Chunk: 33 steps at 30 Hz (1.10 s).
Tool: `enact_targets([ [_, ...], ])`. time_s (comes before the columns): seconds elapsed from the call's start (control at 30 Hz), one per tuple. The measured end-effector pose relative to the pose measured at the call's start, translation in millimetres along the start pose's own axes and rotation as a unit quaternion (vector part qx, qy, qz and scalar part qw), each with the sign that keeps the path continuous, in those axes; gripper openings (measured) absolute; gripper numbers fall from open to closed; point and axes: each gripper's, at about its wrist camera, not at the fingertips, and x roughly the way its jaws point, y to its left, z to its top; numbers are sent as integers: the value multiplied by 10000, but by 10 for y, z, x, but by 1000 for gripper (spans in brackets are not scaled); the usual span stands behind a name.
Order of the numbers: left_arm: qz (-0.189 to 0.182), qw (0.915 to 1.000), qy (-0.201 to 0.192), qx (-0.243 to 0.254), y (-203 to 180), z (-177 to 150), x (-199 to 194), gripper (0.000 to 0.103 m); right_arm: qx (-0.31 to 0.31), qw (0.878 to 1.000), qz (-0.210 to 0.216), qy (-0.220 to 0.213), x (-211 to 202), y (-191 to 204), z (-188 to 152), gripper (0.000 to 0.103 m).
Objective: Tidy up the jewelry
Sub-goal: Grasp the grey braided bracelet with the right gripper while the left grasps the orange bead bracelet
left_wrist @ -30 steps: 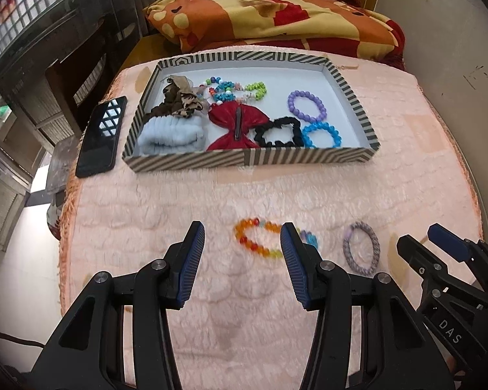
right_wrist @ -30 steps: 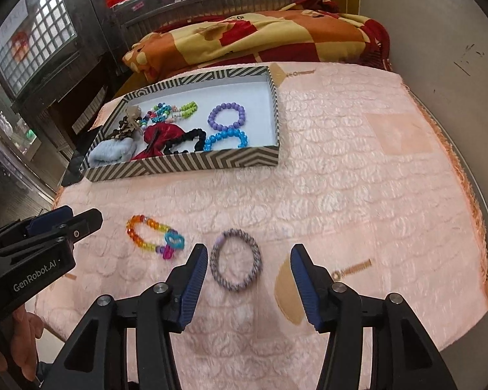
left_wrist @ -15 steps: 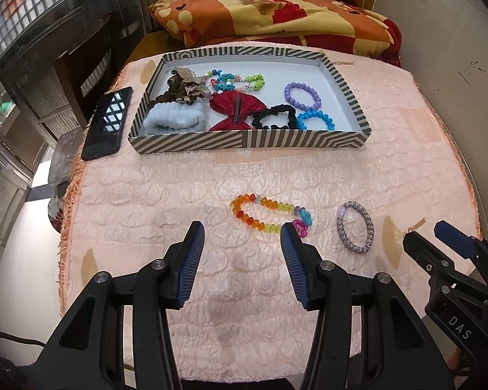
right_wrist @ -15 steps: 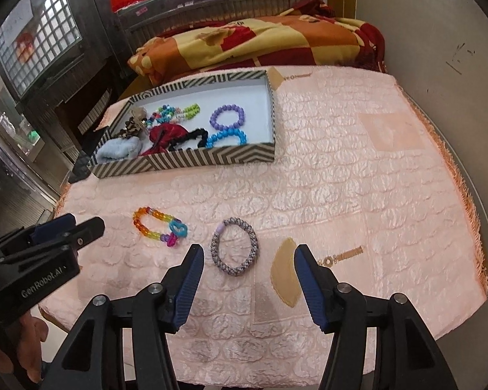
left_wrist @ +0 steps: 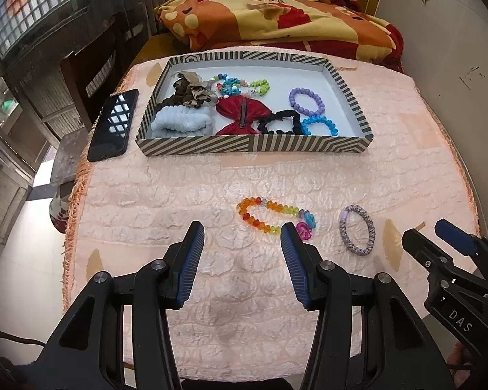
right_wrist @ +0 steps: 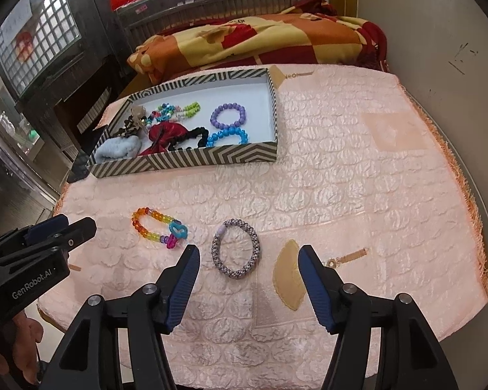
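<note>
Two bracelets lie loose on the pink quilted cover: a rainbow bead bracelet (left_wrist: 274, 217) (right_wrist: 157, 227) with pink and blue charms, and to its right a grey-purple woven bracelet (left_wrist: 357, 234) (right_wrist: 236, 248). My left gripper (left_wrist: 242, 237) (right_wrist: 61, 224) is open and empty, hovering just short of the rainbow bracelet. The jaws of my right gripper (right_wrist: 247, 258) (left_wrist: 432, 237) are opening with nothing between them; the woven bracelet lies just beyond their tips. Behind, a striped box (left_wrist: 253, 145) (right_wrist: 185, 161) holds several bracelets and hair ties.
A black phone (left_wrist: 113, 124) lies left of the box near the cover's edge. A folded orange and red blanket (left_wrist: 276, 19) sits behind the box. A small gold chain piece (right_wrist: 345, 258) rests on the cover right of the woven bracelet. A white wall runs along the right.
Both grippers have drawn back from the bracelets, which now lie farther ahead of the fingertips. The right gripper's jaws have spread wider. The bracelets and box have not moved.
</note>
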Motion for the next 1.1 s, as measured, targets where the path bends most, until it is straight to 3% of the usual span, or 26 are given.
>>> enact_targets([
  [0.17,-97,9997,196,-148,112,0,98,49,-85,9993,-245,250,242,-78,-63,61],
  [0.27,-413,9973,399,-448,287,-7,216,59,7,9985,-241,483,428,-163,-116,61],
  [0.5,-512,9940,758,-603,474,23,541,59,57,9979,-245,602,713,-225,-113,61],
  [0.7,-656,9933,877,-374,411,124,781,61,-41,9973,-383,628,839,-187,-37,61],
  [1.0,-561,9922,1112,-45,254,210,1088,61,-132,9975,-480,500,947,-156,33,61],
  [1.07,-528,9927,1085,26,226,232,1111,60,-115,9978,-472,451,943,-164,26,61],
  [1.1,-529,9929,1065,72,206,244,1121,54,-155,9978,-487,423,939,-156,17,58],
])
